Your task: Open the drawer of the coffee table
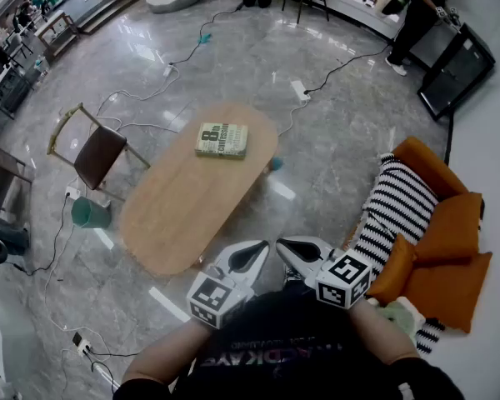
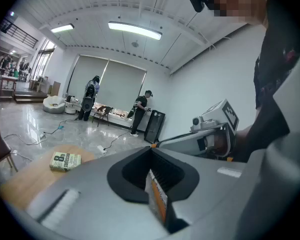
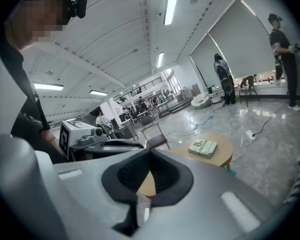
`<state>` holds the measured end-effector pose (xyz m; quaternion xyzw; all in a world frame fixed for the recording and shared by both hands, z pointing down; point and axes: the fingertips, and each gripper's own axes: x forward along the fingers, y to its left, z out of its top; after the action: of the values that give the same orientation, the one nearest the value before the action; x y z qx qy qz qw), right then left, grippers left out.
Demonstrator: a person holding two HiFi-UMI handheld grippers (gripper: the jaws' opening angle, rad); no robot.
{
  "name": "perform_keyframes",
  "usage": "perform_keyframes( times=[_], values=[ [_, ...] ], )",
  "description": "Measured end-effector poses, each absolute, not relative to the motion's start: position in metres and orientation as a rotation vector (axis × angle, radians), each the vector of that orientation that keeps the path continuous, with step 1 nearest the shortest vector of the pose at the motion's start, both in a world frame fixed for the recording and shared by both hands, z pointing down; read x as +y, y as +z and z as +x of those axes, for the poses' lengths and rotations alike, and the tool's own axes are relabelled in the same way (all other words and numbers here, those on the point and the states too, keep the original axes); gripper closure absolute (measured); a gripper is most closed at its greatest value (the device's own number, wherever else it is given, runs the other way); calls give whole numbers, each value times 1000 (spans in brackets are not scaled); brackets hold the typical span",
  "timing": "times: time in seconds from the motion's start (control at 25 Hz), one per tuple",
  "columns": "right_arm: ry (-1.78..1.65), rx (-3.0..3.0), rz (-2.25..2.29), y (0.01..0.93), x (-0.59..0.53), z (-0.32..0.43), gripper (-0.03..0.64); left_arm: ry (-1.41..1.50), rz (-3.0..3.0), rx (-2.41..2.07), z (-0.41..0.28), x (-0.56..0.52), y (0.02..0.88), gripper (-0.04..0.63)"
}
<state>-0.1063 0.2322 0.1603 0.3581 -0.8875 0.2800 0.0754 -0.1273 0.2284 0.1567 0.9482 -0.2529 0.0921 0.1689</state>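
Holding both grippers close to the chest, side by side: left gripper [image 1: 257, 252] & right gripper [image 1: 285, 248], fingers on each pressed together, nothing btwn them. Coffee table [image 1: 171, 215] stands ahead & left of the fingers, near the left tips, not touching. Book [image 1: 222, 140] lies at far end of its worktop.

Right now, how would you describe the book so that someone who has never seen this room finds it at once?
Find the oval wooden coffee table on the grey floor, between the brown chair and the orange sofa. The book lies flat near its far end, the only thing on the top, its pale green cover bearing a large 8.
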Motion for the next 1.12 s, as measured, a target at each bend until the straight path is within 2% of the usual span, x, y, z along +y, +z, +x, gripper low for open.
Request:
perform_keyframes(
  times=[0.48, 1.12],
  values=[
    [839, -2664, 1074, 165, 232, -112, 615, 264, 2688, -723, -134, 229, 162, 592],
    [668, -2762, 973, 146, 241, -124, 615, 195, 2678, -673, -131, 233, 157, 592]
  ],
)
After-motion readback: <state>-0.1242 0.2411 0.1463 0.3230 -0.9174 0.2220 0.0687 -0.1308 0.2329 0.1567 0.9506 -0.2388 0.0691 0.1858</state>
